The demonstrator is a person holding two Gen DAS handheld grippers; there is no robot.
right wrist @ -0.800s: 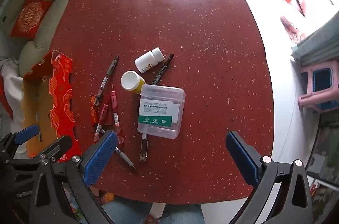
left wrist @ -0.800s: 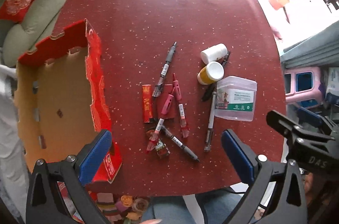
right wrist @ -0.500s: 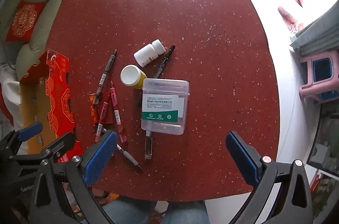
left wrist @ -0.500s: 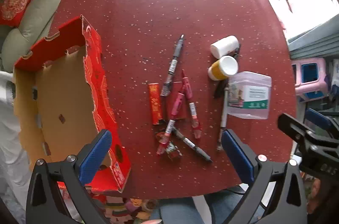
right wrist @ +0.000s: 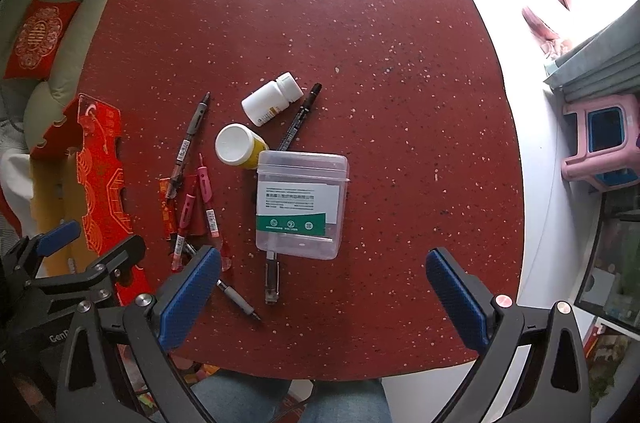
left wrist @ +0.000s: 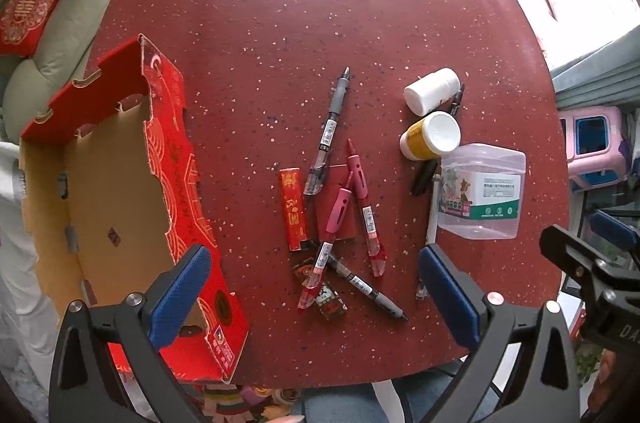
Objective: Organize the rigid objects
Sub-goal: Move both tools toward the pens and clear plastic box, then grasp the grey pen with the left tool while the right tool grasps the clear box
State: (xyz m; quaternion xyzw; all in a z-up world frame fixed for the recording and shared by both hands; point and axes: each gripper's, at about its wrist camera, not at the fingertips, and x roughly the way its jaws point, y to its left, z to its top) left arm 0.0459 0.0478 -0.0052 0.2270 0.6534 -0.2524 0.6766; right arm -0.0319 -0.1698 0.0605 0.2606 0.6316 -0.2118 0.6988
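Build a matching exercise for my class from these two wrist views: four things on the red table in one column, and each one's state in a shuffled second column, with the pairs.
Things
1. white bottle
2. yellow jar
3. clear plastic box
4. cardboard tray

States
A. stands upright, white lid up
B. lies on pens
C. lies on its side
D. open-topped, nothing inside

Pairs: 1-C, 2-A, 3-B, 4-D

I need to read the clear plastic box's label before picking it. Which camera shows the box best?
The right wrist view: the clear plastic box lies near the middle, its whole lid and label facing the camera. The left wrist view shows the same box off to the right, smaller and skewed.
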